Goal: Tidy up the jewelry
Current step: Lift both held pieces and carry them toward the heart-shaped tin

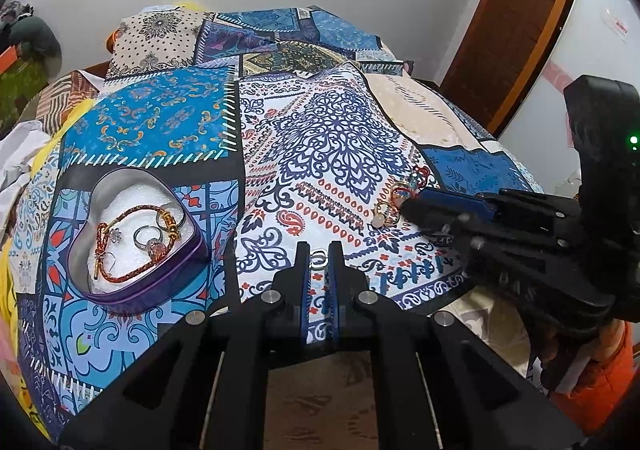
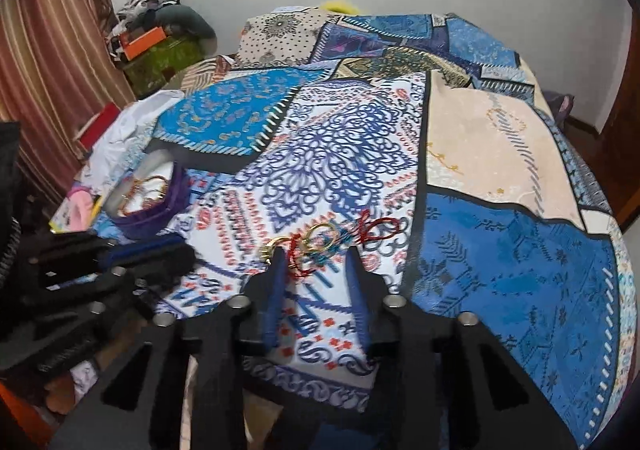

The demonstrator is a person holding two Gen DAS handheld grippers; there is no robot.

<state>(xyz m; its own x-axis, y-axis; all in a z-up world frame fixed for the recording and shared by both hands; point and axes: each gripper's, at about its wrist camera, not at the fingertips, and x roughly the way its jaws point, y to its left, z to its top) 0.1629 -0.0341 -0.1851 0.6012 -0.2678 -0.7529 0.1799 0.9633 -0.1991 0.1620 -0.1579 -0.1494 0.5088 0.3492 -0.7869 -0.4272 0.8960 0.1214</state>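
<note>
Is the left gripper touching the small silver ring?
Touching. The left wrist view shows the small silver ring pinched between the tips of the left gripper fingers, with no gap either side.

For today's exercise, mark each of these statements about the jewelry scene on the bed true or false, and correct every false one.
1. The heart-shaped tin stands open with jewelry in it. True.
2. The left gripper has a small silver ring between its fingers. True.
3. The tin holds no bracelet. False: a red braided bracelet lies in it, along with rings.
4. The right gripper is shut on a necklace. False: its fingers are apart, around a loose jewelry pile on the bedspread.
5. The tin sits to the right of the jewelry pile. False: it is to the left.
</note>
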